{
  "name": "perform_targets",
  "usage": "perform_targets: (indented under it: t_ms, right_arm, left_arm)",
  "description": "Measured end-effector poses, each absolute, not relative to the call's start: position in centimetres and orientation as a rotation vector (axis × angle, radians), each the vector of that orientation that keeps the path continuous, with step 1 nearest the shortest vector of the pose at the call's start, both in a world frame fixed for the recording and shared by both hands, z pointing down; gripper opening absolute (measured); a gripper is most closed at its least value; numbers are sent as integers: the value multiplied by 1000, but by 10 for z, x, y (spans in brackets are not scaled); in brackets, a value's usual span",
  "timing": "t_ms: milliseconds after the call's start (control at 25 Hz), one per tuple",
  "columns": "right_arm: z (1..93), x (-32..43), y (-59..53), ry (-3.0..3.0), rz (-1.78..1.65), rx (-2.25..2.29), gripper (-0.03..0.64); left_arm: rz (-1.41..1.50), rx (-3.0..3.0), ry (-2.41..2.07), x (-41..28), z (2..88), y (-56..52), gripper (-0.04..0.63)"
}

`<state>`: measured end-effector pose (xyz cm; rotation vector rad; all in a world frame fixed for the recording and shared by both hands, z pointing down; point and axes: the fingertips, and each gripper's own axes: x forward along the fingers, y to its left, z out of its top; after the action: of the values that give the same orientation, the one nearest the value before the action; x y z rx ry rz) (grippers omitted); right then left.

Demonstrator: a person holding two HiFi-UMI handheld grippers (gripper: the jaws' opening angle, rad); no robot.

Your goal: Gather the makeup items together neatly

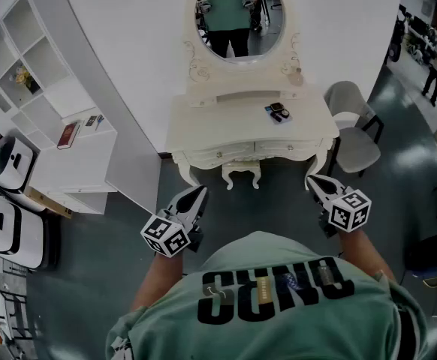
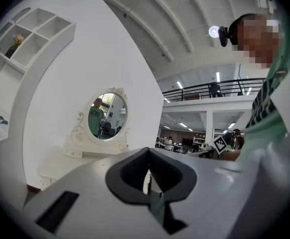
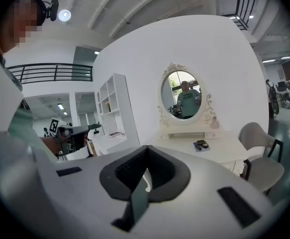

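Since the left gripper and right gripper are pressed together, empty, far from the makeup items, we should approach the dressing table squarely, then spread them.

We hold our left gripper with its jaws together and nothing between them, facing a white dressing table with an oval mirror. A white shelf unit stands at the left.
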<state>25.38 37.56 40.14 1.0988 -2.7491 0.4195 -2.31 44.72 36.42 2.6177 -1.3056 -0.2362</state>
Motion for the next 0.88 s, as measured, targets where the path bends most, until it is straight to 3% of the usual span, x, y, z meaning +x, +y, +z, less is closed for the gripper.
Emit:
perform_targets:
  t_ms: [880]
  right_arm:
    - [388, 326, 351, -2784, 420, 1099, -11]
  left_arm:
    - [-249, 2604, -1313, 53, 359, 417, 7]
